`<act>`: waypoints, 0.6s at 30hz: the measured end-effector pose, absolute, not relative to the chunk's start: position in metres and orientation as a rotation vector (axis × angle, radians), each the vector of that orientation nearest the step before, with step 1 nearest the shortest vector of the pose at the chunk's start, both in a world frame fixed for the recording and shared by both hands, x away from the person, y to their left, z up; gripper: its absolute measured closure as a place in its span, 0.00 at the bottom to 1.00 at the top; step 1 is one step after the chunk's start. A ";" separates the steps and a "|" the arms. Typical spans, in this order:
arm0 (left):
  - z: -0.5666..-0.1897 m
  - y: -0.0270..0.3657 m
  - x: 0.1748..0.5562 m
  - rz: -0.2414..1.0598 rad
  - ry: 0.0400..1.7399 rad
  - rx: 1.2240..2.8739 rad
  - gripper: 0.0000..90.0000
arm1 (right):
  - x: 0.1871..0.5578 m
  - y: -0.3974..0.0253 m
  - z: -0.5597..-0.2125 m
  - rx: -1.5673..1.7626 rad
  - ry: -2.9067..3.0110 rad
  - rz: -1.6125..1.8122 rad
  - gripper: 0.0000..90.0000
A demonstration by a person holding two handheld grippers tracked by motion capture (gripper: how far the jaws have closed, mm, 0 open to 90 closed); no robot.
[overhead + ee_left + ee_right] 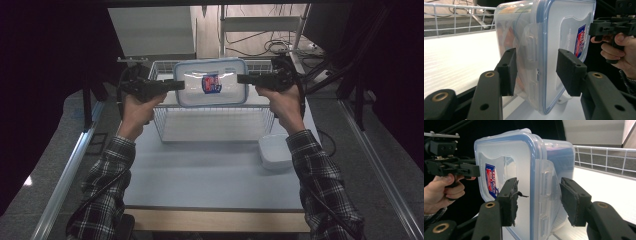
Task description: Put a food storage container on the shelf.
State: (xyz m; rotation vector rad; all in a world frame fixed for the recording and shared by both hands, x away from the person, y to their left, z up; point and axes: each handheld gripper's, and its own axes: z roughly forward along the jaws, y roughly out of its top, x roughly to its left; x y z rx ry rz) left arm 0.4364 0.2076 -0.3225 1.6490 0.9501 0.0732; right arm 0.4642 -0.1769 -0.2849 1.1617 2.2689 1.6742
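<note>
Container: one clear plastic box [211, 83] with a blue-rimmed snap lid, held up on edge in the air above the wire basket, at the far middle of the table.
Count: one box, one basket, two grippers, one small white tub.
Left gripper: the left gripper [176, 85] comes in from the left; in the left gripper view [536, 72] its two black pads straddle the box's short side over a lid latch. The pad on the body side lies against the wall; the pad on the lid side shows a gap, so whether it pinches firmly, I cannot tell.
Right gripper: the right gripper [246, 79] meets the opposite short side; in the right gripper view [537, 201] its jaws stand either side of the latch with space showing, so the grip is unclear too.
Basket: a white wire basket [215, 125] sits directly beneath the box, its far rail behind it.
Nearby: a white tub [275, 151] rests on the table at the near right corner of the basket, just beside the right sleeve.
Table: pale tabletop [200, 175], with a wooden strip at its near edge.
Look of the box: see-through walls, orange-tinted contents blurred inside, a red and blue sticker [211, 84] on the lid, which faces the high view.
</note>
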 end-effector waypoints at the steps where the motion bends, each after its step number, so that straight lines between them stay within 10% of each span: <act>1: -0.323 0.207 0.437 0.079 0.952 1.653 0.57 | 0.465 -0.176 -0.286 1.169 2.270 1.666 0.54; 18: -0.326 0.205 0.448 0.095 0.983 1.600 0.54 | 0.477 -0.173 -0.293 1.199 2.245 1.617 0.52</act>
